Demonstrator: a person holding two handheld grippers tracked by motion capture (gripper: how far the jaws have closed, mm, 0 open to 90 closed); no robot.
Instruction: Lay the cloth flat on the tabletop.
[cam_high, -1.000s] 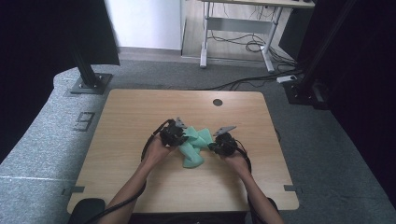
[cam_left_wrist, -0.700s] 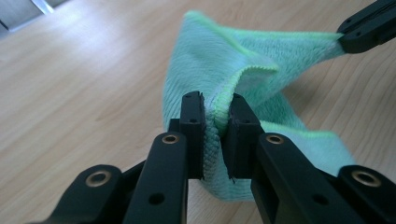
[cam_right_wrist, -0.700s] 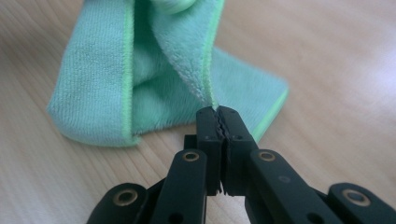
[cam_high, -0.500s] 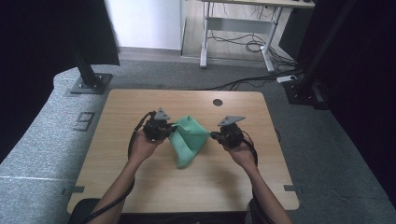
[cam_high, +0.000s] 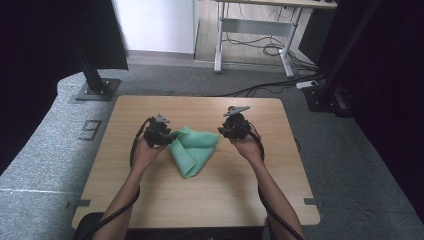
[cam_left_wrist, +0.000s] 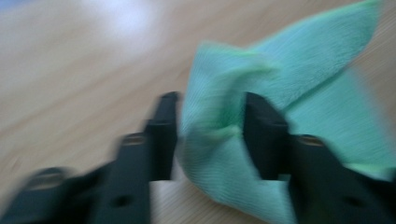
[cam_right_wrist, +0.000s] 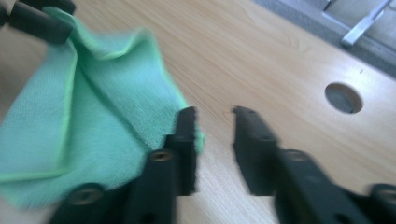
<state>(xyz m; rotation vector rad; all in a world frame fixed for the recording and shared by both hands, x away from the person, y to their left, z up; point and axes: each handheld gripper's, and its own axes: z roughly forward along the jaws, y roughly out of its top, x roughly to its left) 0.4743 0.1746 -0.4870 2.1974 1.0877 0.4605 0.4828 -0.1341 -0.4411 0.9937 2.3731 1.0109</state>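
Note:
A green cloth (cam_high: 192, 150) lies folded into a rough triangle on the wooden table (cam_high: 150, 200), its point toward the person. My left gripper (cam_high: 171, 136) sits at the cloth's far left corner. In the left gripper view, my left gripper (cam_left_wrist: 210, 130) has just been opening, and a loose fold of the cloth (cam_left_wrist: 299, 70) lies between its jaws. My right gripper (cam_high: 220, 133) is at the cloth's far right corner. Its jaws (cam_right_wrist: 212, 140) have also just been opening, with bare table between them and the cloth (cam_right_wrist: 93, 121) beside the left jaw.
A round cable hole (cam_right_wrist: 344, 97) is in the table beyond the right gripper. Black stand bases rest on the grey floor at the far left (cam_high: 95, 90) and far right (cam_high: 325, 97). A desk frame (cam_high: 250, 30) with cables stands behind.
Both hands moved apart and away from the person, pulling the bunched cloth wider. Both grippers, shut on the cloth before, now stand with their jaws parted.

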